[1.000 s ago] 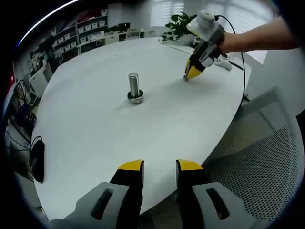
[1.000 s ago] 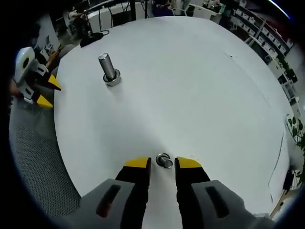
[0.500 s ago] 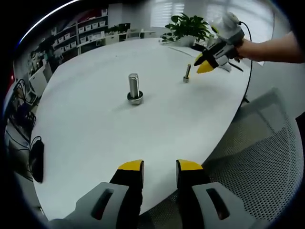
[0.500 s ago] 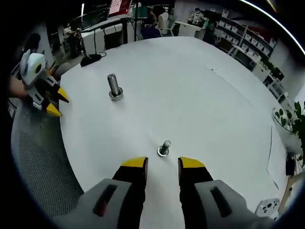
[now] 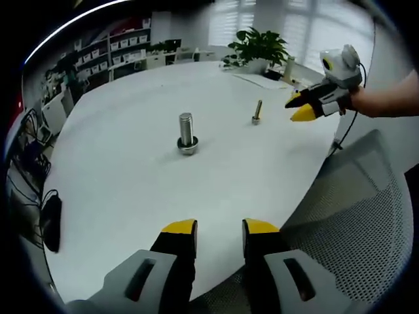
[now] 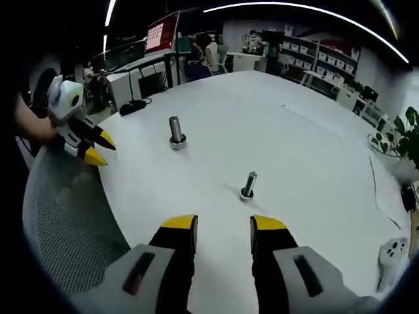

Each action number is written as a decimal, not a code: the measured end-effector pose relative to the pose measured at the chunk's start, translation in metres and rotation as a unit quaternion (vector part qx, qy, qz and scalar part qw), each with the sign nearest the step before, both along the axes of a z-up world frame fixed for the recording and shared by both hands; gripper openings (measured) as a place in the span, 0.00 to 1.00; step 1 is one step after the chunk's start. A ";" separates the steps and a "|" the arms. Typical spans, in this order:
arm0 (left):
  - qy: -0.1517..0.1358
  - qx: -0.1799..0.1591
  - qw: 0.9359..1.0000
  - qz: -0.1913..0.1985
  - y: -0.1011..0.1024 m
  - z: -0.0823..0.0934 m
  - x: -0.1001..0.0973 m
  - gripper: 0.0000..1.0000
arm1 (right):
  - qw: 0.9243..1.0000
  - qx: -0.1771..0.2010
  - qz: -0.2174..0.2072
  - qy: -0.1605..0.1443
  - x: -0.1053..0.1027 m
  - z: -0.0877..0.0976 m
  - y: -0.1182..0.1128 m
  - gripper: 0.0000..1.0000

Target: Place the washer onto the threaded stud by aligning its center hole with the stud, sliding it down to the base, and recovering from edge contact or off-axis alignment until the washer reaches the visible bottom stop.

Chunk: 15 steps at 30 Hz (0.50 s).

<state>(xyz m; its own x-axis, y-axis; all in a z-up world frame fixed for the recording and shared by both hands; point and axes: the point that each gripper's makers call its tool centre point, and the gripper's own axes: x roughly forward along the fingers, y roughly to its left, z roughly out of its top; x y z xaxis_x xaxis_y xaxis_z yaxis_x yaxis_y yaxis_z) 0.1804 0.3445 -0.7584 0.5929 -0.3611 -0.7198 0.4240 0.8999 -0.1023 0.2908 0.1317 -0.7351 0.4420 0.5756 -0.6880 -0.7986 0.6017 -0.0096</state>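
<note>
A thick threaded stud stands upright mid-table with a metal ring around its foot. Farther right stands a thin small bolt, also upright on a wider ring. My left gripper hangs open over the table's near edge, nothing between its yellow-tipped fingers. My right gripper comes in from the right, past the table edge and apart from the small bolt. In the right gripper view, the right gripper is open and empty, the small bolt stands ahead of it, the thick stud beyond, the left gripper at left.
A round white table carries both parts. A grey mesh chair sits at its edge below the right gripper. A black mouse lies at the left rim. A potted plant and papers sit at the far side.
My right gripper has let go of the small bolt and drawn back past the table edge, leaving the bolt upright. The left gripper has barely moved.
</note>
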 end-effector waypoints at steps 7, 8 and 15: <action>-0.014 -0.010 1.000 0.005 0.000 0.006 0.003 0.26 | 0.999 0.044 -0.025 0.012 -0.009 0.006 0.002 0.42; -0.015 -0.011 1.000 0.005 0.000 0.006 0.003 0.26 | 0.999 0.043 -0.025 0.010 -0.010 0.007 0.003 0.43; -0.022 -0.018 1.000 0.009 0.000 0.010 0.005 0.26 | 0.998 0.053 -0.042 -0.002 -0.011 0.007 0.000 0.51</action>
